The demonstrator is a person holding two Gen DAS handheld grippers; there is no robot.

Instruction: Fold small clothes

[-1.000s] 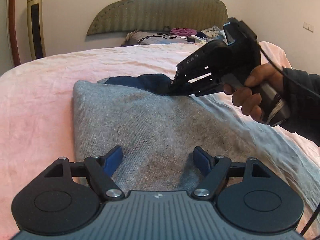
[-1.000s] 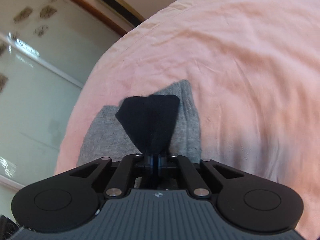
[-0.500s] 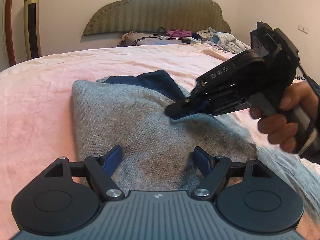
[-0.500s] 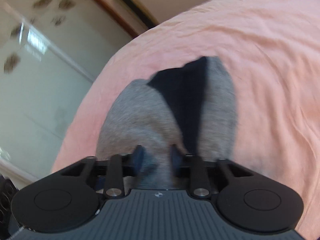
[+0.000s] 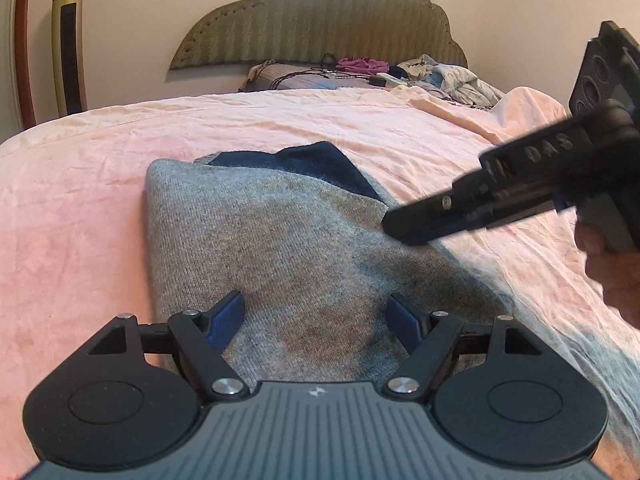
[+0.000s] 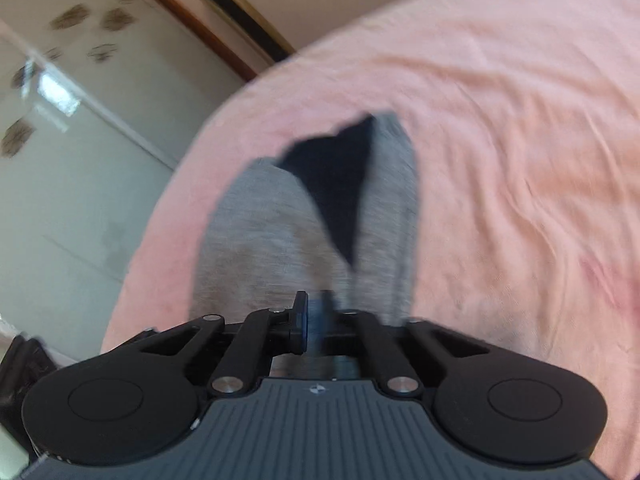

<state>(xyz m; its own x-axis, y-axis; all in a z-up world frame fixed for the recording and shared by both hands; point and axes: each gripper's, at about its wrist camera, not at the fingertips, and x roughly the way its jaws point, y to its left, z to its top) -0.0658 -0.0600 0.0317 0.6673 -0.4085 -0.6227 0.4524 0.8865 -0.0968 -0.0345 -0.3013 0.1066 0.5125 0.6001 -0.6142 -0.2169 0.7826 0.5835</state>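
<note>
A grey knitted garment (image 5: 280,248) with a dark navy part (image 5: 320,160) at its far end lies flat on the pink bed. My left gripper (image 5: 318,316) is open, its blue pads low over the garment's near end. My right gripper (image 5: 404,228) comes in from the right and hovers at the garment's right edge. In the right wrist view the garment (image 6: 260,240) and its navy part (image 6: 340,184) lie ahead, and the right gripper (image 6: 316,320) has its blue pads close together with nothing between them; the view is blurred.
The pink bedsheet (image 5: 80,200) covers the whole bed. A padded headboard (image 5: 328,16) and a heap of clothes and cables (image 5: 400,72) are at the far end. A tall gold fan (image 5: 68,44) stands by the wall at the left.
My right gripper let go of the navy part, which now lies flat, and has drawn back to the right and narrowed its pads. My left gripper has stayed open over the near end.
</note>
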